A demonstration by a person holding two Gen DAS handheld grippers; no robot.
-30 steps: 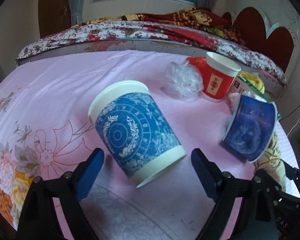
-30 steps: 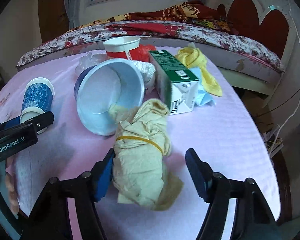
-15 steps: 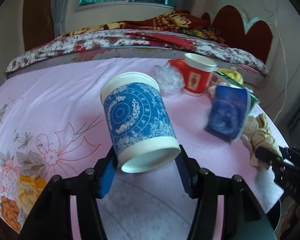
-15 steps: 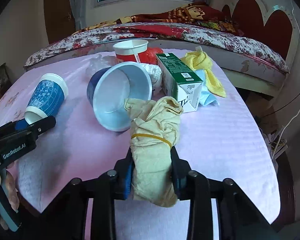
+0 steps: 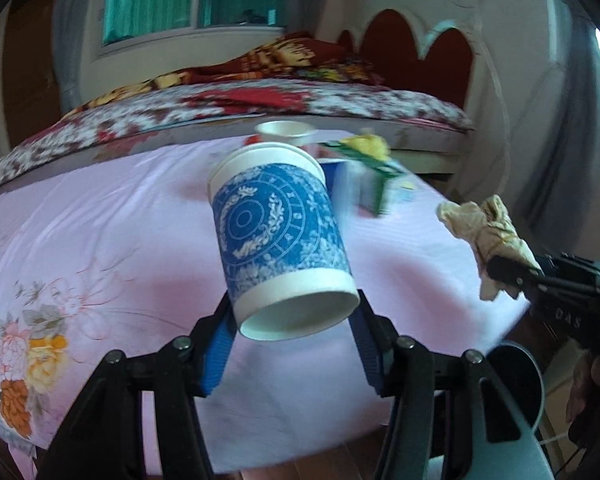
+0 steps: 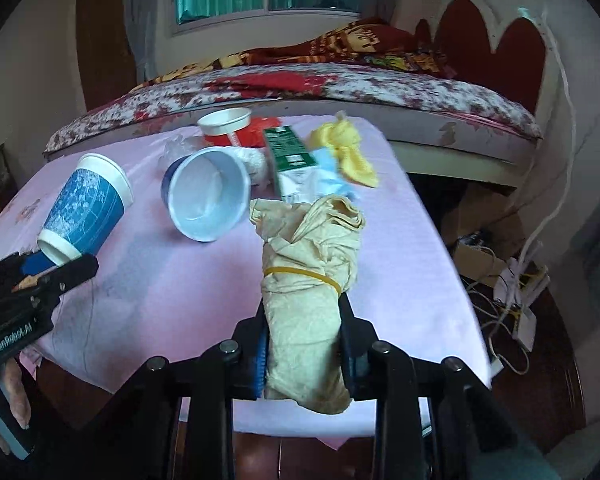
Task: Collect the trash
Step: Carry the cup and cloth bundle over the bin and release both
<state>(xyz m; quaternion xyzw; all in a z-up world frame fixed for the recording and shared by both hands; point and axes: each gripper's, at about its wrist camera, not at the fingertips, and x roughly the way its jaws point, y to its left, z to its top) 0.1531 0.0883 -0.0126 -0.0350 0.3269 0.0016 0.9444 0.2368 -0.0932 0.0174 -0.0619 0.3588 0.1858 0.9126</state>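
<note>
Left wrist view: Your left gripper [image 5: 296, 316] is clamped on the blue-patterned paper cup [image 5: 280, 236]. The blue pads press on both sides of the cup's white base band, and the cup stands out along the fingers with its base toward the camera and its rim pointing away. The jaws have just been closing, with the cup between them. The gripper points downward at a slant over the pink floral tablecloth [image 5: 100, 232], and the cup is clear of the cloth. At the right edge you see your right gripper [image 5: 512, 276] holding the tan cloth bundle [image 5: 484, 232] off the table's edge. A green carton [image 5: 376, 184] and a red cup [image 5: 286, 132] sit blurred at the far side of the table. A round grey bin [image 5: 520, 364] shows low on the right, below the table's edge.

Right wrist view: Your right gripper [image 6: 304, 344] is closed on the tan cloth bundle [image 6: 312, 300], which a yellow rubber band [image 6: 300, 272] binds. The pads squeeze the bundle's lower part, and its bunched upper end projects forward. These jaws have also just been closing around the bundle. The gripper tilts downward above the near edge of the tablecloth [image 6: 400, 248]. At the left, a hand [image 6: 8, 396] holds your left gripper [image 6: 56, 264] with the blue-patterned paper cup [image 6: 84, 208] tilted, rim up and away. On the table remain a blue bowl [image 6: 208, 200] on its side, the red cup [image 6: 224, 124], the green carton [image 6: 292, 160] and a yellow rag [image 6: 348, 148].
</note>
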